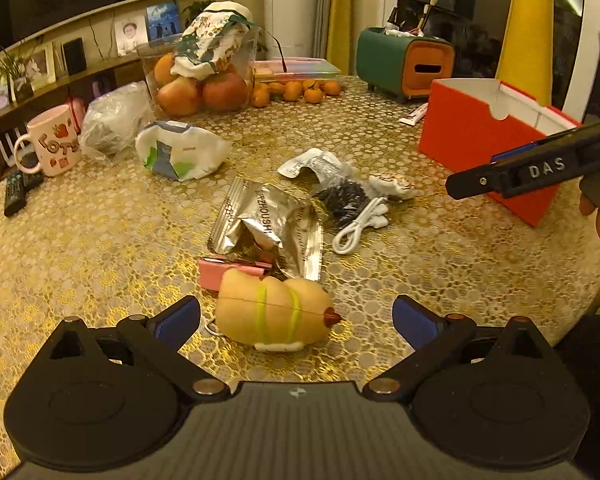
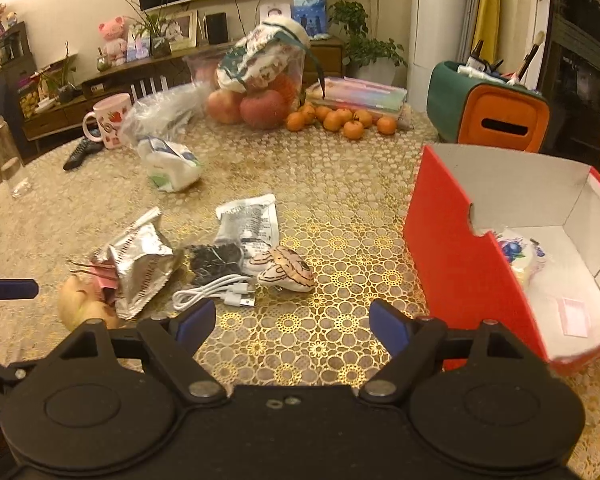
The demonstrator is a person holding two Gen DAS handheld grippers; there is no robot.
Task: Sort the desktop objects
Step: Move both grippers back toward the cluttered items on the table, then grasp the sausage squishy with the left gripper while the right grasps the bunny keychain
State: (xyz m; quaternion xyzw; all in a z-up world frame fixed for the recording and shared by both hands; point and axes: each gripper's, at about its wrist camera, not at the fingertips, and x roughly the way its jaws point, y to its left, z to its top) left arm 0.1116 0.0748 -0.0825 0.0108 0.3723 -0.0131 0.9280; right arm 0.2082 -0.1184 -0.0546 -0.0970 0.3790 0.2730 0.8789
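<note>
Far off to the left of my left tool (image 1: 296,318) stands a pink mug (image 1: 54,140) with "LOTS" in raised letters, and a dark remote (image 1: 15,190) lies just beside it on the bench (image 1: 100,240). My left tool's jaws stand wide apart and hold nothing; the peach-coloured squishy toy (image 1: 274,312) with two green bands lies between the blue fingertips (image 1: 178,320), not touched by either. Just ahead of it sit a pink flat case (image 1: 220,274) and a crumpled silver foil packet (image 1: 268,228) printed with letters ending "ZHOUSHI". Further ahead and to the right lie a clear packet of dark bits (image 1: 342,196), a coiled white cable (image 1: 358,226) and a small patterned pouch (image 1: 394,184). My right tool (image 2: 292,322) is also wide open and empty, over bare bench, with the cable and pouch just ahead on its left. Seen from the left, its finger reads "DAS". To its right stands the open red box (image 2: 460,248), holding a round white item with a blue print (image 2: 518,254) whose writing is too small to read, and a pink slip (image 2: 574,316).
</note>
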